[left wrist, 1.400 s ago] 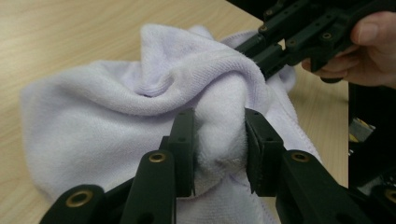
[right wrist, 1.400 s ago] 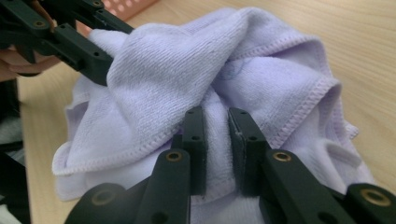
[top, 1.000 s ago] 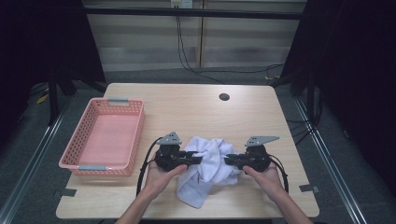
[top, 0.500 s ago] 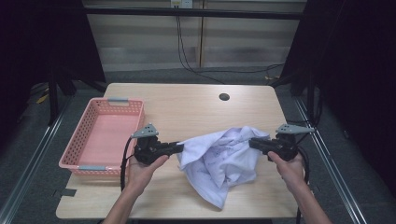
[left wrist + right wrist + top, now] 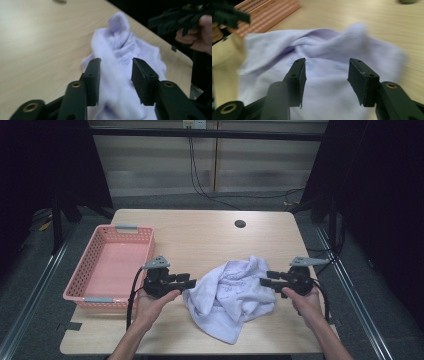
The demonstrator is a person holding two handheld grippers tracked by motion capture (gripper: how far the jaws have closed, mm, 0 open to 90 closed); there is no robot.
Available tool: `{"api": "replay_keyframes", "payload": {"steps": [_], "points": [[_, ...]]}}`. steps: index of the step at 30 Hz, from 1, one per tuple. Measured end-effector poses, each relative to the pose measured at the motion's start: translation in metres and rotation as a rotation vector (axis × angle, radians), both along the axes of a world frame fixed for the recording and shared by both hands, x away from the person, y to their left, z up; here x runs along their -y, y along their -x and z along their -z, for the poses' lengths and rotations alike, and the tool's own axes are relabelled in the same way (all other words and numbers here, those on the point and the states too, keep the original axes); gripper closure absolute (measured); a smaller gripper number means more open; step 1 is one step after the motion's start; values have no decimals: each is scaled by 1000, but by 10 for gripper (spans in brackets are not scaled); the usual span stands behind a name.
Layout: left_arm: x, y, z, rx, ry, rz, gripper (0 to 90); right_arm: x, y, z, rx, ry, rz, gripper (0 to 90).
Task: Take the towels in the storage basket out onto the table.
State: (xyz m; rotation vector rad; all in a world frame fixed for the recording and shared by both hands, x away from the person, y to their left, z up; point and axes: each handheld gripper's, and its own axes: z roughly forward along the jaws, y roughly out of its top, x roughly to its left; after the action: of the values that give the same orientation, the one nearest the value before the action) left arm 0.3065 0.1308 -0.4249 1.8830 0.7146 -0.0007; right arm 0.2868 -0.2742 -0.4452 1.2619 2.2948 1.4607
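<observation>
A crumpled white cloth (image 5: 230, 295) with faint printing lies in a heap on the wooden table (image 5: 200, 235), near the front edge. My left gripper (image 5: 192, 282) points at the cloth's left edge. My right gripper (image 5: 264, 279) points at its right edge. In the left gripper view the jaws stand apart, with my left gripper (image 5: 115, 62) open and the blurred cloth (image 5: 120, 50) just beyond and under them. The right gripper view shows my right gripper (image 5: 327, 62) open too, over the cloth (image 5: 324, 95). Neither pair of jaws is pinching fabric.
A pink plastic basket (image 5: 80, 275) stands at the table's left side, close beside my left hand; its rim (image 5: 269, 15) also appears in the right gripper view. A round dark hole (image 5: 240, 224) sits in the tabletop at the back. Black stands and cables flank the table.
Half a second ago the cloth was stretched between the two grippers held wide apart. Both have since let go, the cloth has slumped into a heap, and the grippers have moved slightly inward.
</observation>
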Motion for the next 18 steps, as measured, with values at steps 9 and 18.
{"api": "replay_keyframes", "payload": {"steps": [9,18], "points": [[47,4,55,-91,-229,129,481,-66,9,37,-60,125,-159,224],[64,22,70,72,-424,135,484,-52,4,38,-53,152,-64,684]]}}
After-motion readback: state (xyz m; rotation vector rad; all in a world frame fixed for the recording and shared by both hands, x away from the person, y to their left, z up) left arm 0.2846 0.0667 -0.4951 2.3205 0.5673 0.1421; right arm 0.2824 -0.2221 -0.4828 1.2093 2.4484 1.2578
